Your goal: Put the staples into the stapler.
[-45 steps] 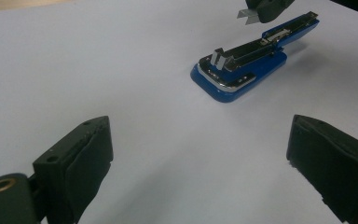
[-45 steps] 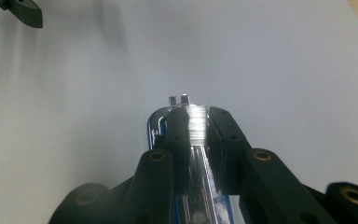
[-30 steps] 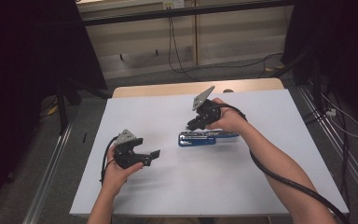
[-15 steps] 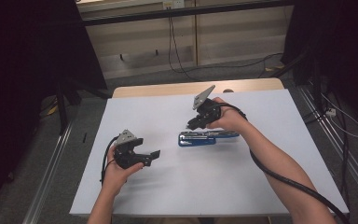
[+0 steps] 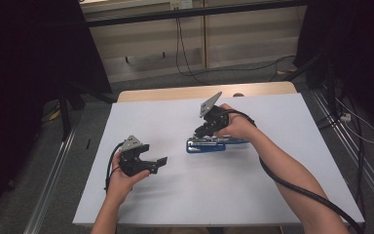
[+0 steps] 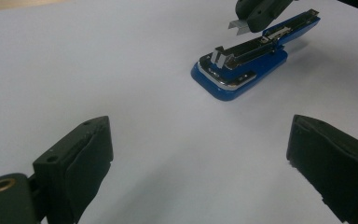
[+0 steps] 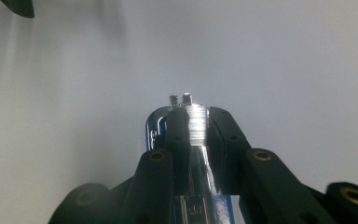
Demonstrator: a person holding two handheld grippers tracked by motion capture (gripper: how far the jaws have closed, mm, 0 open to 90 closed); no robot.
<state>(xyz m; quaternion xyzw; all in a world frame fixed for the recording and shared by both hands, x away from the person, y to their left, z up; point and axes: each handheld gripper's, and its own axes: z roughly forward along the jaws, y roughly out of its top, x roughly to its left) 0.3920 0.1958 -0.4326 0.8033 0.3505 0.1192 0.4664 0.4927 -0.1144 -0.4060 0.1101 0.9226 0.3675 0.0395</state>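
Note:
A blue stapler (image 5: 209,145) lies on the white table (image 5: 272,195), its top swung open and its metal magazine (image 6: 242,49) bared. My right gripper (image 5: 202,131) tilts down over the stapler's left end, shut on a shiny strip of staples (image 7: 196,123). From the left gripper view that strip (image 6: 237,26) hangs just above the magazine, under the right gripper (image 6: 256,11). Below the jaws in the right gripper view (image 7: 196,116) shows a bit of the blue stapler (image 7: 151,128). My left gripper (image 5: 161,163) rests open to the stapler's lower left, nothing between its jaws (image 6: 200,140).
A wooden strip (image 5: 175,93) runs along the table's far edge. Metal rails (image 5: 53,180) flank the table on both sides, and cables (image 5: 195,68) lie on the floor beyond. A cable trails from the right gripper along the forearm (image 5: 292,180).

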